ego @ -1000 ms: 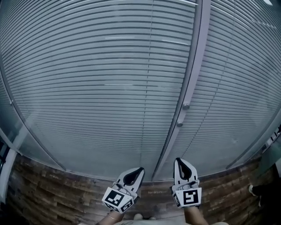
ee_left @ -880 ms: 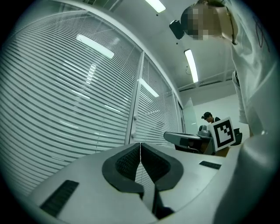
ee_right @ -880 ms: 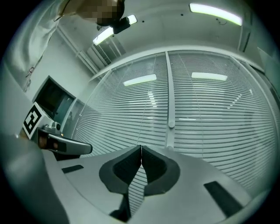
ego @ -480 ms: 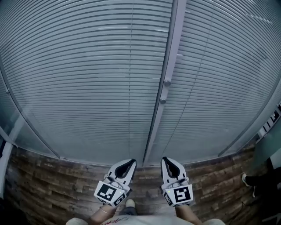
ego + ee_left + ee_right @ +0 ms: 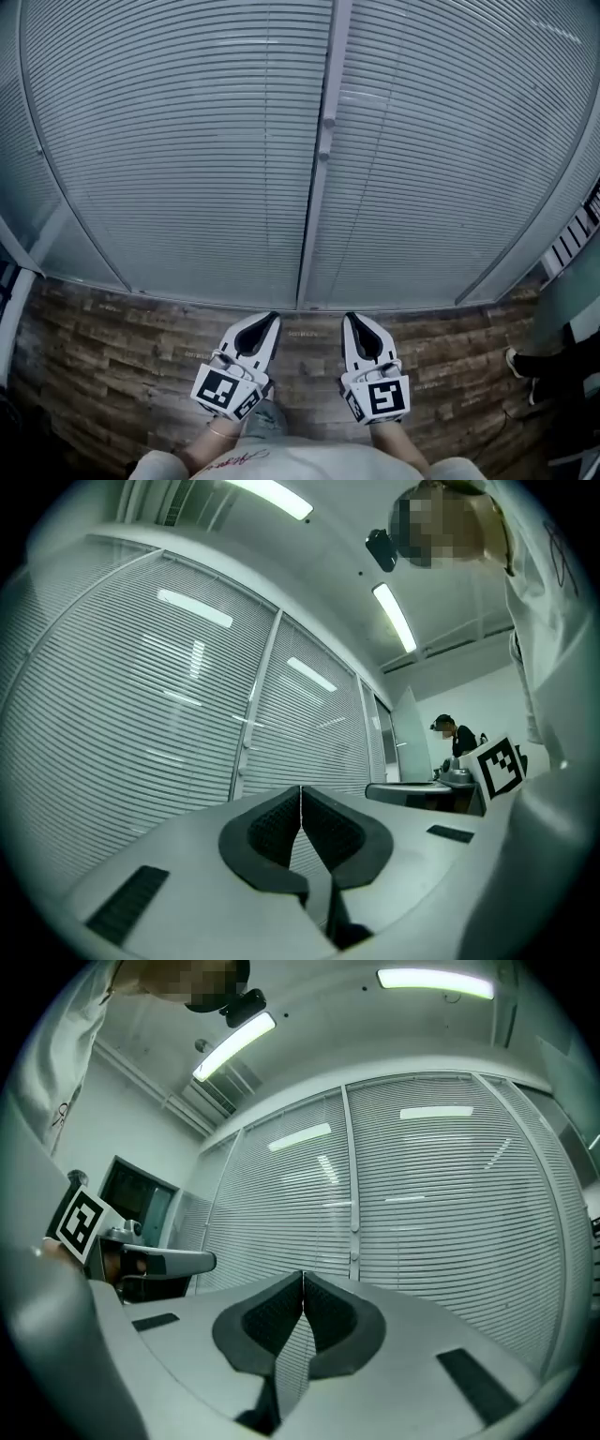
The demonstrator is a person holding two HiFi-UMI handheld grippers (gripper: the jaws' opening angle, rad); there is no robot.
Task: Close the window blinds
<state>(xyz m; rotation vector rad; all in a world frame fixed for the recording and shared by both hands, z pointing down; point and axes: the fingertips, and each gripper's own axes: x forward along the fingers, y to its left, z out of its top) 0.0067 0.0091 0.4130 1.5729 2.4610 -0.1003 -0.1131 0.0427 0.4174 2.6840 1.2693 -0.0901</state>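
The left gripper (image 5: 270,319) and right gripper (image 5: 352,320), fingers pressed together on nothing, point at the blinds (image 5: 178,159) straight ahead, not touching them, with the upright frame post (image 5: 314,211) rising between them.

The floor (image 5: 112,347) is made of dark brown wood planks with rough, patchy marks. The bottom rail of the window frame (image 5: 216,302) sits along its far edge. A grey shoe (image 5: 265,417) stands on the planks close by. Far to the right, another person's light shoe (image 5: 517,362) rests on the floor.
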